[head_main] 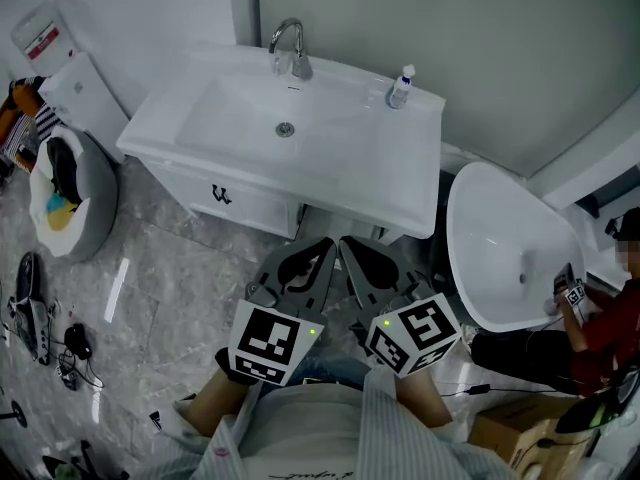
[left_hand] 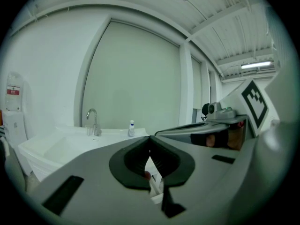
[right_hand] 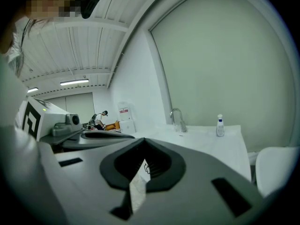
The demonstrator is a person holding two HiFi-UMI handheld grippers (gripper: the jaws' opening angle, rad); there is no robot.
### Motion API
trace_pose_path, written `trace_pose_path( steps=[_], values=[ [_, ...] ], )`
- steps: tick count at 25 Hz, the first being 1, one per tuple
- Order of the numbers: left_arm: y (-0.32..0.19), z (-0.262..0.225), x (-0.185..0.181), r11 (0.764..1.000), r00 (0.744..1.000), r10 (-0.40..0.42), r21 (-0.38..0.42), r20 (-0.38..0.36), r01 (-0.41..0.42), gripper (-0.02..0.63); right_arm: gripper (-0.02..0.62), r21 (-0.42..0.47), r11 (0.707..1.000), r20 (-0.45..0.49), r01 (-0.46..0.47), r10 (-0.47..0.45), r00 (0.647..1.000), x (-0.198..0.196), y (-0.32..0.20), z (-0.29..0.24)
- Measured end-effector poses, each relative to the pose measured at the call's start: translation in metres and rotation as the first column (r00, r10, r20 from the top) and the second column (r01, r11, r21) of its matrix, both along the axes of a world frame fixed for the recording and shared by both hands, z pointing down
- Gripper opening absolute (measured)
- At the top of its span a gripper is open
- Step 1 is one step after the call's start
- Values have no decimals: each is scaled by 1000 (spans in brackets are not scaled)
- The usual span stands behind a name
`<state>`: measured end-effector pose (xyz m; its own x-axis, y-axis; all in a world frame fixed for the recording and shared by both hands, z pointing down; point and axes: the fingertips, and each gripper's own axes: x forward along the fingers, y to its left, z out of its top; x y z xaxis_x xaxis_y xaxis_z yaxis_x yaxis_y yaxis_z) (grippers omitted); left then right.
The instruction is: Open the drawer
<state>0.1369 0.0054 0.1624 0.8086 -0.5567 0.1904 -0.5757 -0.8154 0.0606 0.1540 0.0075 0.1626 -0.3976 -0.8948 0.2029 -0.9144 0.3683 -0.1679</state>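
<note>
Both pairs of jaws are clenched together on nothing: left gripper [head_main: 322, 249] and right gripper [head_main: 351, 249] hang side by side just off the washbasin's [head_main: 385, 183] front edge. Beneath that edge the drawer [head_main: 246, 206] sits shut, with open floor [head_main: 170, 298] before it.

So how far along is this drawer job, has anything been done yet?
Done: nothing yet; the drawer under the sink looks closed. In hand: the left hand-held gripper and the right hand-held gripper are both shut, empty, held short of the drawer's handle. Left: reach the handle, grip it and pull the drawer out.
</note>
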Motion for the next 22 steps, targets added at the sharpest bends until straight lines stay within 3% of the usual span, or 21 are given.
trace_pose_path(
  steps=[8,16,22],
  values=[
    [7,4,-1,1000,1000,9,2,16,-9,14,6,-5,1000,0,-23,23,1000,1,8,-3],
    [14,13,-13,999,995,-8,36,95,4,14,7,-44,999,11,-22,22,1000,-4,14,7],
    [21,24,-12,998,994,63,-36,88,-60,15,6,-63,998,16,-22,23,1000,-7,19,14]
  ],
)
